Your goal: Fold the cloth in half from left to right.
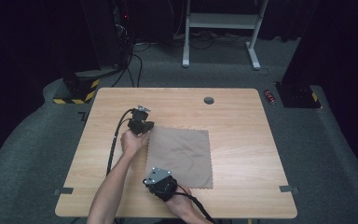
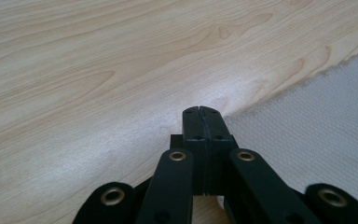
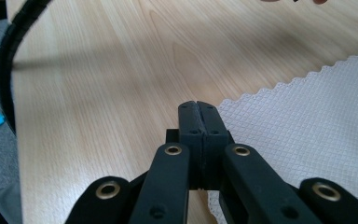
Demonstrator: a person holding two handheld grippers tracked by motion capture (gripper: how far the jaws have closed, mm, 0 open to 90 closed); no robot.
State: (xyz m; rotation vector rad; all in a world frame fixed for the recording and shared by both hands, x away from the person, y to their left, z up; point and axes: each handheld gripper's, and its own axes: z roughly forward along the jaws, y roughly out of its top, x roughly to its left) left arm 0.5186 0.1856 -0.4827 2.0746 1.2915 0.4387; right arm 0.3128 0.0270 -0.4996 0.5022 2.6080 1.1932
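Both sets of jaws are clenched at the left edge of the cloth (image 1: 180, 156), flat on the bench (image 1: 242, 121): my right gripper (image 3: 199, 109) at the near corner, my left gripper (image 2: 200, 114) at the far one. Each seems to pinch its corner, though I cannot see fabric between them. Next, I judge, lift together and fold it over rightward.
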